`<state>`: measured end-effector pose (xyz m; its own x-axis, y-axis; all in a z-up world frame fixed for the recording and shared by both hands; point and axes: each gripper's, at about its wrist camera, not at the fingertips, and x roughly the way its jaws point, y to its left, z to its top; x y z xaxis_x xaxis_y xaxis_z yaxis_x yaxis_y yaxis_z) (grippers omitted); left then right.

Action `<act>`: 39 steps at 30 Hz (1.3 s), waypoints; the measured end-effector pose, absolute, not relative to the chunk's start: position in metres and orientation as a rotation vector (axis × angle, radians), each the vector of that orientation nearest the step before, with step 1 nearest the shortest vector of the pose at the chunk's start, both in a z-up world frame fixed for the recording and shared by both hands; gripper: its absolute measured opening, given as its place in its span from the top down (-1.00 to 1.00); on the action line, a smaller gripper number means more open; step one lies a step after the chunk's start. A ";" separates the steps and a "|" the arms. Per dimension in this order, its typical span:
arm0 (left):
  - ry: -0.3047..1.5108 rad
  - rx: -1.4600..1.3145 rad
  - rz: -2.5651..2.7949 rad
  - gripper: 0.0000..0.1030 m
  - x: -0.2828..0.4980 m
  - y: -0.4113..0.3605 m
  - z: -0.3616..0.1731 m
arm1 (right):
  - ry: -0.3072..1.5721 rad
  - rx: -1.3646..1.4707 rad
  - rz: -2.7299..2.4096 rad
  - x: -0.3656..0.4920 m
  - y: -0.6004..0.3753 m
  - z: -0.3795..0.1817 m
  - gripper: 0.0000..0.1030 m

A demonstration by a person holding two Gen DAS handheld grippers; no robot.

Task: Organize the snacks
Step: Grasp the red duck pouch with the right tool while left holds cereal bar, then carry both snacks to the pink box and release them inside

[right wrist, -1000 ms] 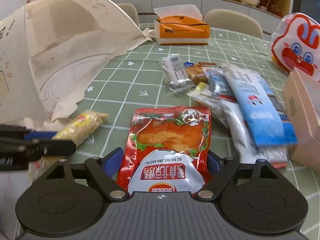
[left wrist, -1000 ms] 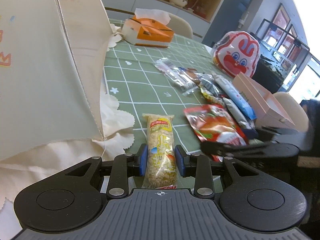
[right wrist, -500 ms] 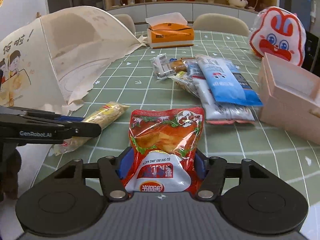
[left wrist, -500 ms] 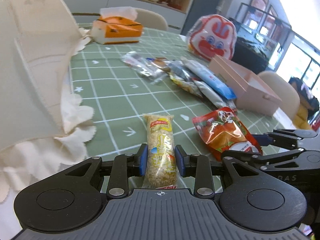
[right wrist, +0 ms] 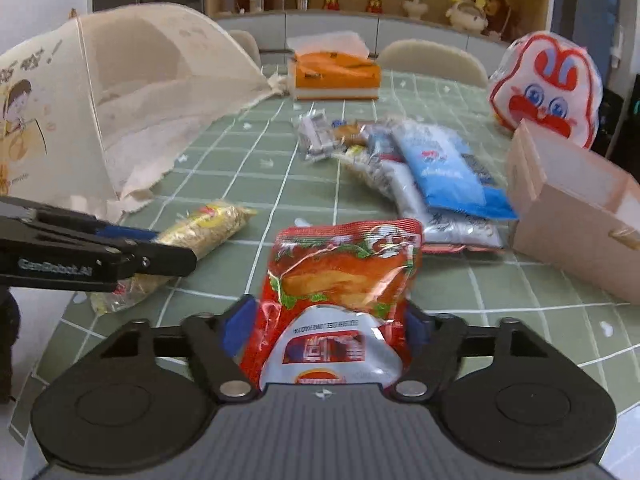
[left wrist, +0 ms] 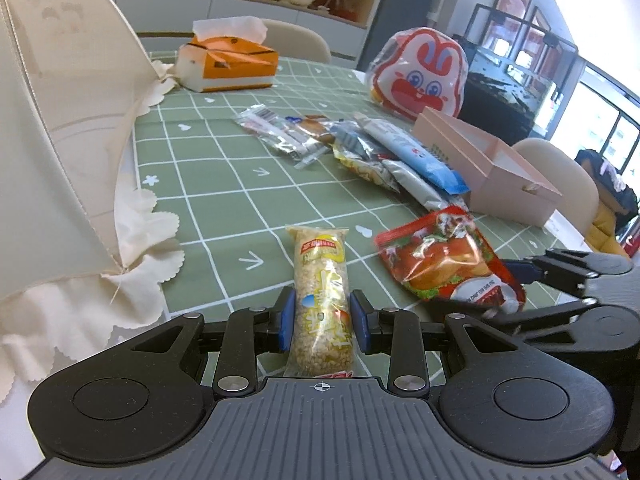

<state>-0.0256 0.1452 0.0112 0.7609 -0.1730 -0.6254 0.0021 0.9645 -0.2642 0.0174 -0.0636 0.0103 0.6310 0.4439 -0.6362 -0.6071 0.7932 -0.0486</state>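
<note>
Left wrist view: we find the left gripper (left wrist: 322, 322) clenched on a long clear-wrapped puffed-grain bar with a yellow label (left wrist: 322, 300), low and centre in the frame. The bar's far end reaches over the green checked tablecloth (left wrist: 208, 168). At right, a red foil snack pouch (left wrist: 444, 262) sits in the right gripper (left wrist: 516, 292). The open pink cardboard box (left wrist: 492, 168) stands right of centre, just beyond a pile of mixed snack packets (left wrist: 360, 148). The bar's label print is not legible.

Right wrist view: the right gripper (right wrist: 326, 324) grasps the pouch (right wrist: 344, 280) at its crumpled lower end. We read "SU SHI BEI JING KAO YA" only partly; the left tool reads "GenRobot.AI".

Risk, in our judgement: slick foil may slip from the blue pads (right wrist: 236, 326); the two tools work close together and could collide; the bar may crush under excess squeeze.
</note>
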 end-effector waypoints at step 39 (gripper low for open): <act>0.779 -0.096 -0.342 0.33 -0.032 -0.011 0.010 | 0.750 0.202 0.624 0.013 -0.232 -0.001 0.38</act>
